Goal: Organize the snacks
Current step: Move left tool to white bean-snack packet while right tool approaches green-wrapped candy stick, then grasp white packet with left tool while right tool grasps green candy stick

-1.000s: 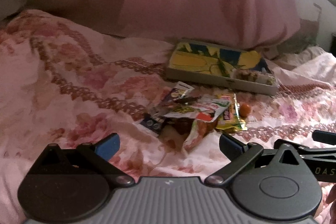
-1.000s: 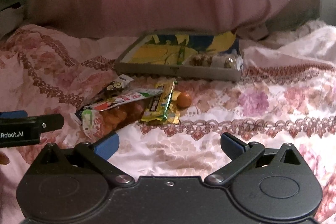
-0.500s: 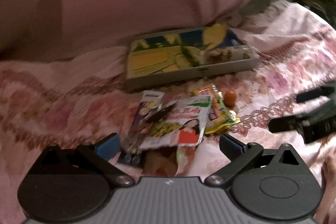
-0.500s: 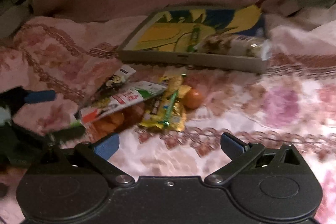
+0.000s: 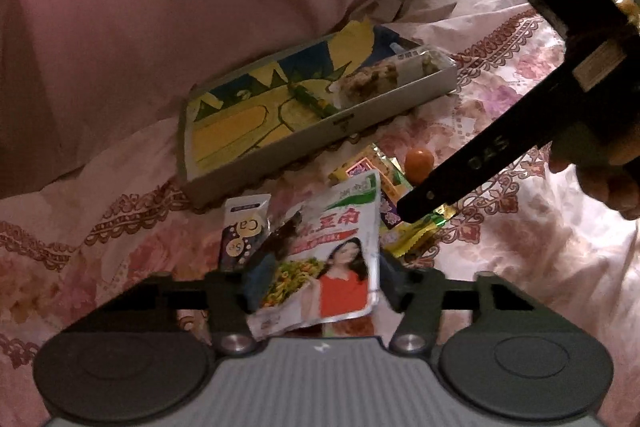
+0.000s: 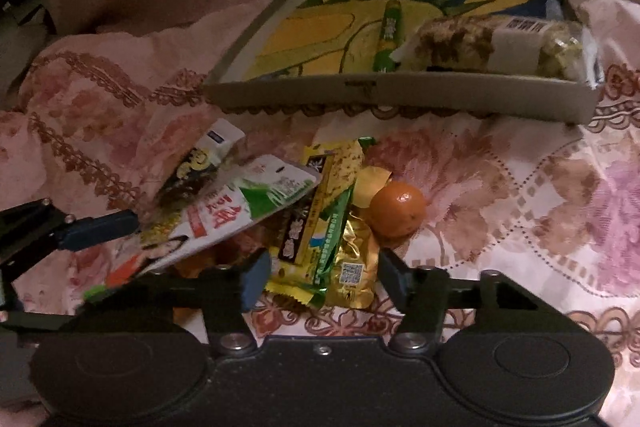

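**Mia:** Two grippers are down at the snack pile. The left gripper (image 5: 316, 281) has its fingers on both sides of the white packet (image 5: 326, 255), the one with a lady in red on it. The fingers are partly closed, but it is hard to tell if they pinch it yet.

**Ben:** And the right gripper (image 6: 320, 275)?

**Mia:** Its fingers sit half open around the near end of the gold and green packet (image 6: 324, 239). They look close to it, not squeezing.

**Ben:** Where do the snacks lie?

**Mia:** On the flowery bedspread (image 6: 520, 195), just in front of the grey tray (image 6: 400, 95). The tray already holds a nut bar (image 6: 480, 43) and a thin green stick (image 6: 390, 31). A small orange (image 6: 396, 209) sits beside the gold packet, touching it.

**Ben:** Which way does the white packet point?

**Mia:** In the left camera its long side runs away from the gripper, toward the tray. The near end is between the fingers. It looks tipped up a bit, resting on other snacks.

**Ben:** How should the person grab it well?

**Mia:** Probably squeeze only the flat edge, softly, so the food inside is not crushed. The packet is thin and slippery, so it may slide. Lifting it slowly would help, since the dark packet (image 5: 244, 231) lies right next to it and could get dragged along. The two grippers are also near each other, so they should not bump.
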